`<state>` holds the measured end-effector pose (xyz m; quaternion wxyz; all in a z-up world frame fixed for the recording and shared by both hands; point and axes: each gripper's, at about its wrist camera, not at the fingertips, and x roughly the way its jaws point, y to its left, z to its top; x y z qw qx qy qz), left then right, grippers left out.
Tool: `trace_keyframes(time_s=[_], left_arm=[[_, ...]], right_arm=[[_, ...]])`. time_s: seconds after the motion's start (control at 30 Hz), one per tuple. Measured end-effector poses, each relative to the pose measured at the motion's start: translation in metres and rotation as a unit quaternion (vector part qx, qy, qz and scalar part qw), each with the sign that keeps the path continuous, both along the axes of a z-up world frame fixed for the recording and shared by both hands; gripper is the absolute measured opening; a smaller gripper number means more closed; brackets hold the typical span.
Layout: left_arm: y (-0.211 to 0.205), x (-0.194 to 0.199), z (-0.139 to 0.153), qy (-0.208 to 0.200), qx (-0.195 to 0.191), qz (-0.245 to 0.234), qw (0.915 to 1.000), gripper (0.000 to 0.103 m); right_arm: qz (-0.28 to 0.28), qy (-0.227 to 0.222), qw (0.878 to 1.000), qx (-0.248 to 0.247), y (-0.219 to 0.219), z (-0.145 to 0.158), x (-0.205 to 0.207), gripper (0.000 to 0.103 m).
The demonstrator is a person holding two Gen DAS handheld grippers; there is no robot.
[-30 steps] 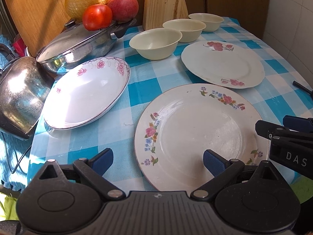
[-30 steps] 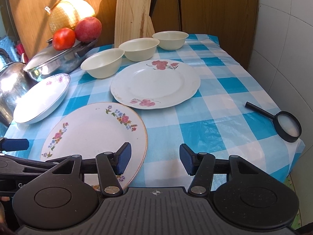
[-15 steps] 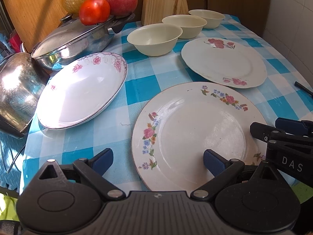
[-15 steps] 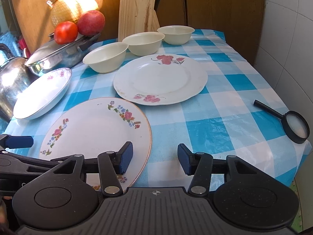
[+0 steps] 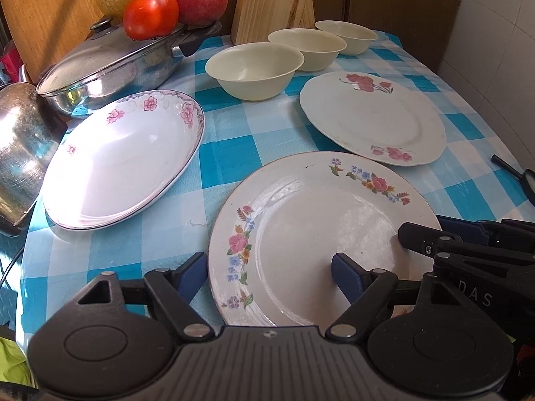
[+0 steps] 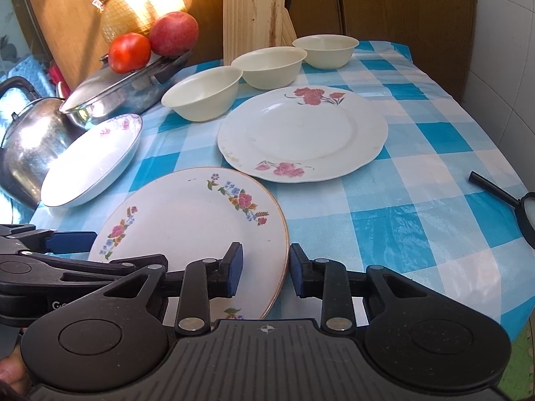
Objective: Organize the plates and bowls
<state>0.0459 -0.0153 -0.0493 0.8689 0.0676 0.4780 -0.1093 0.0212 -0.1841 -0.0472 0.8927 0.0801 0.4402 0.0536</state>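
Note:
A white plate with multi-coloured flowers (image 5: 317, 234) (image 6: 187, 220) lies nearest on the checked cloth. My left gripper (image 5: 269, 277) straddles its left rim, one pad outside and one over the plate, jaws closing without touching it. My right gripper (image 6: 265, 267) straddles the right rim, jaws closing, with a small gap still showing at the pads. Behind lie a pink-flowered plate (image 5: 374, 120) (image 6: 301, 133) and, to the left, a deep oval dish (image 5: 123, 157) (image 6: 93, 160). Three cream bowls (image 5: 254, 70) (image 6: 269, 67) stand in a row at the back.
A lidded steel pot (image 5: 110, 67) carrying a tomato (image 5: 150, 13) and other fruit, and a kettle (image 6: 30, 147), crowd the left side. A wooden knife block (image 6: 254, 10) stands at the back. A magnifying glass (image 6: 521, 207) lies near the right table edge.
Both grippers' jaws have narrowed around the near plate's rims, the right one more. Neither hand has shifted much, and the plate lies where it was.

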Motion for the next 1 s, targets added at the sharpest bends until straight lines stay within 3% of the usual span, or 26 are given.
trace_keyframes(time_s=[0.37,0.43,0.47,0.5,0.53,0.57,0.6,0.77,0.83,1.0], left_arm=[[0.003,-0.001,0.002,-0.024,0.027,0.014,0.9992,0.071],[0.002,-0.002,0.004,-0.031,0.023,0.006,0.9992,0.059],[0.001,-0.005,0.006,-0.025,0.000,-0.012,0.9996,0.039],[-0.002,-0.006,0.006,-0.026,0.001,-0.019,0.9995,0.031],[-0.006,-0.005,0.004,-0.029,0.022,-0.018,0.9992,0.036],[-0.006,-0.004,0.003,-0.038,0.036,-0.008,0.9986,0.048],[-0.004,-0.003,0.004,-0.039,0.043,0.000,0.9983,0.050],[0.007,0.000,0.004,-0.030,0.025,0.012,0.9992,0.050],[0.008,0.000,0.004,-0.029,0.026,0.013,0.9991,0.050],[0.011,-0.001,0.005,-0.032,0.027,0.022,0.9989,0.053]], right_arm=[[0.019,-0.003,1.000,-0.004,0.010,0.002,0.001,0.039],[0.021,-0.009,1.000,-0.003,0.011,0.003,0.001,0.039],[0.024,-0.013,1.000,-0.002,0.012,0.005,0.001,0.038],[0.030,-0.017,0.999,0.003,0.014,0.006,0.001,0.035],[0.036,-0.017,0.999,0.006,0.015,0.006,0.002,0.032],[0.037,-0.013,0.999,0.001,0.017,0.005,0.004,0.029],[0.033,-0.012,0.999,-0.006,0.018,0.003,0.006,0.028],[0.035,-0.017,0.999,-0.014,0.021,0.005,0.008,0.029],[0.035,-0.011,0.999,-0.012,0.022,0.002,0.008,0.036],[0.035,-0.009,0.999,-0.012,0.022,0.001,0.007,0.039]])
